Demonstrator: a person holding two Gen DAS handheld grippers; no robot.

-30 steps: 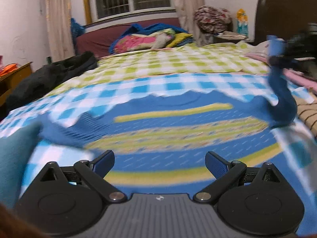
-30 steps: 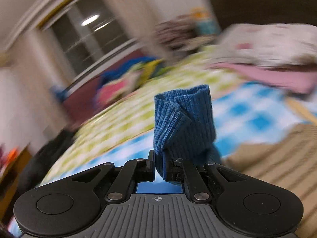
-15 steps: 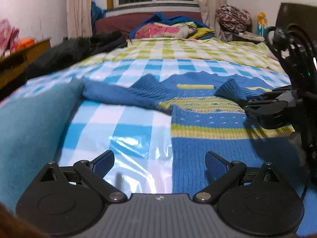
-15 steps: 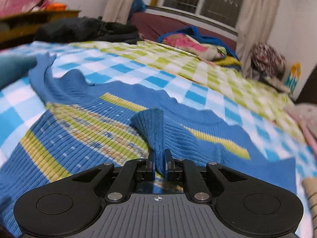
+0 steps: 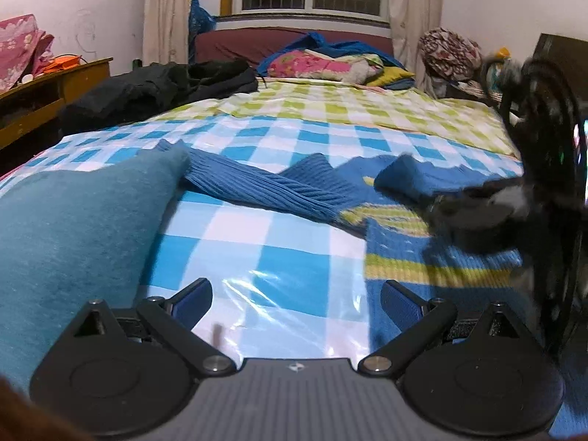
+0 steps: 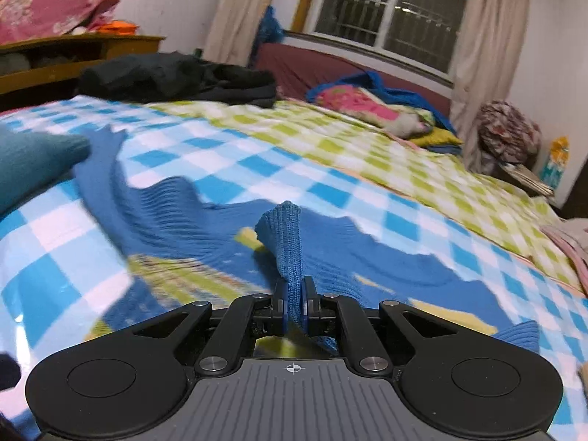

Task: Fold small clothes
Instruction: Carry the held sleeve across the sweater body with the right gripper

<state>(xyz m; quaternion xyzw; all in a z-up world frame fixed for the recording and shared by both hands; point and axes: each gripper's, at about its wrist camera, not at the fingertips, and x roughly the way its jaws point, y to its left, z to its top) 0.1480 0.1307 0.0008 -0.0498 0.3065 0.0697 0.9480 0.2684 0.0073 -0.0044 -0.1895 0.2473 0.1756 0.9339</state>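
Observation:
A small blue knit sweater [image 5: 400,242] with yellow-green stripes lies flat on the blue-checked bed cover; it also shows in the right wrist view [image 6: 205,231]. Its left sleeve [image 5: 257,187] stretches out to the left. My right gripper [image 6: 293,308] is shut on the right sleeve's ribbed cuff [image 6: 286,235] and holds it low over the sweater's chest; it shows blurred in the left wrist view [image 5: 474,213]. My left gripper [image 5: 296,299] is open and empty, low over the cover just left of the sweater's hem.
A teal garment [image 5: 73,228] lies at the left beside the sleeve end. Black clothes [image 5: 154,88] and a bright bedding pile [image 5: 330,64] lie farther back on the green-checked sheet [image 5: 330,110]. A wooden desk [image 5: 44,92] stands at the left.
My right gripper has carried the sleeve cuff down from high in the air and leftward over the sweater's chest. My left gripper has shifted left off the sweater, staying open.

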